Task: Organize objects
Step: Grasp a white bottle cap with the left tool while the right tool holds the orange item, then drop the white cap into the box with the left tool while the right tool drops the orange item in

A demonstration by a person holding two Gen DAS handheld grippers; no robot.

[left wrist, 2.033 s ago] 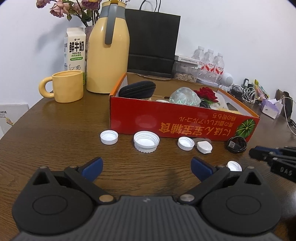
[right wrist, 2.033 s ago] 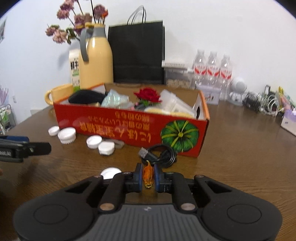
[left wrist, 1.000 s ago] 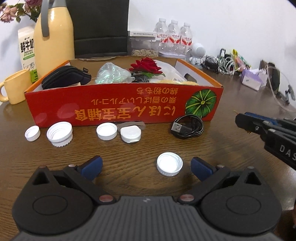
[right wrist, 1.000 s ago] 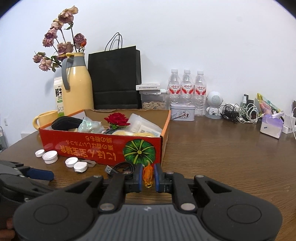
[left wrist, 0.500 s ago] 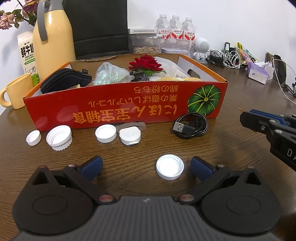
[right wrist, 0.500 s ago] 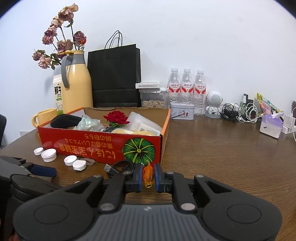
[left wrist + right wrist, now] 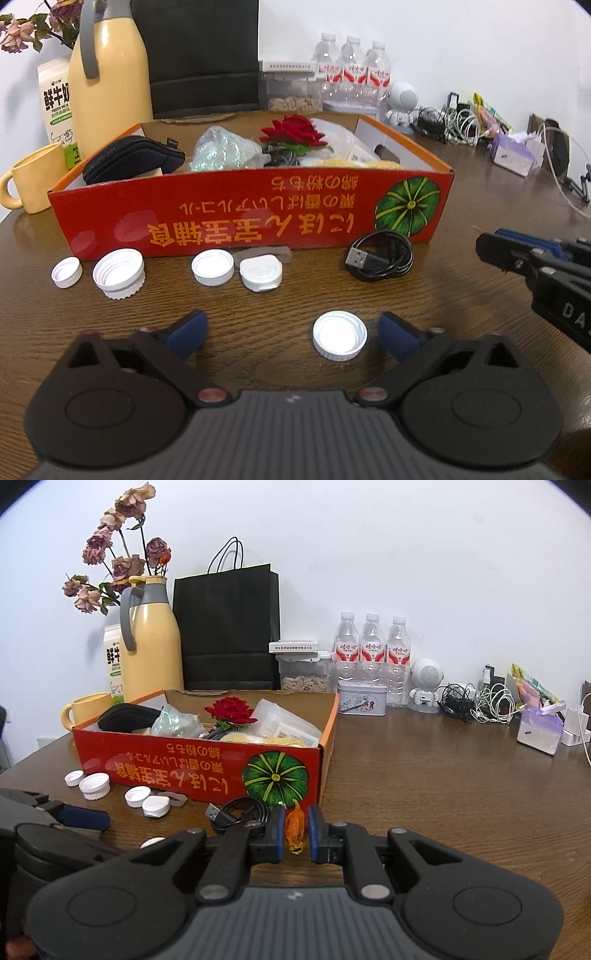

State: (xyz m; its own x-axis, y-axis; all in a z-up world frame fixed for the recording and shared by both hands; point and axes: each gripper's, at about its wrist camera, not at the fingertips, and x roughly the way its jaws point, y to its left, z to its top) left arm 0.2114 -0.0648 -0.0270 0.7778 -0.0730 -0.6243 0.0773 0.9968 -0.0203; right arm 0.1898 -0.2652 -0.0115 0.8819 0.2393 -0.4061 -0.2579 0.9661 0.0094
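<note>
A red cardboard box (image 7: pixel 251 218) (image 7: pixel 195 771) holding a black pouch, a red rose and bags stands on the wooden table. My left gripper (image 7: pixel 291 332) is open, low over the table, with a white bottle cap (image 7: pixel 340 340) between its fingers, nearer the right one. My right gripper (image 7: pixel 296 830) is shut on a small orange object (image 7: pixel 295 829) and is held above the table in front of the box's right corner; it shows in the left wrist view (image 7: pixel 532 258). Several white caps (image 7: pixel 118 273) (image 7: pixel 94 785) and a coiled black USB cable (image 7: pixel 380 254) (image 7: pixel 240 812) lie before the box.
Behind the box stand a yellow thermos (image 7: pixel 149 646), a milk carton (image 7: pixel 55 107), a yellow mug (image 7: pixel 33 182), a black paper bag (image 7: pixel 227 627), a jar and three water bottles (image 7: pixel 371 653). A white robot toy (image 7: pixel 424 685), cables and a tissue pack (image 7: pixel 539 731) sit at the right.
My left gripper swung right from the caps on the left until one white cap sits between its fingers. My right gripper rose and pulled back, still holding the orange object.
</note>
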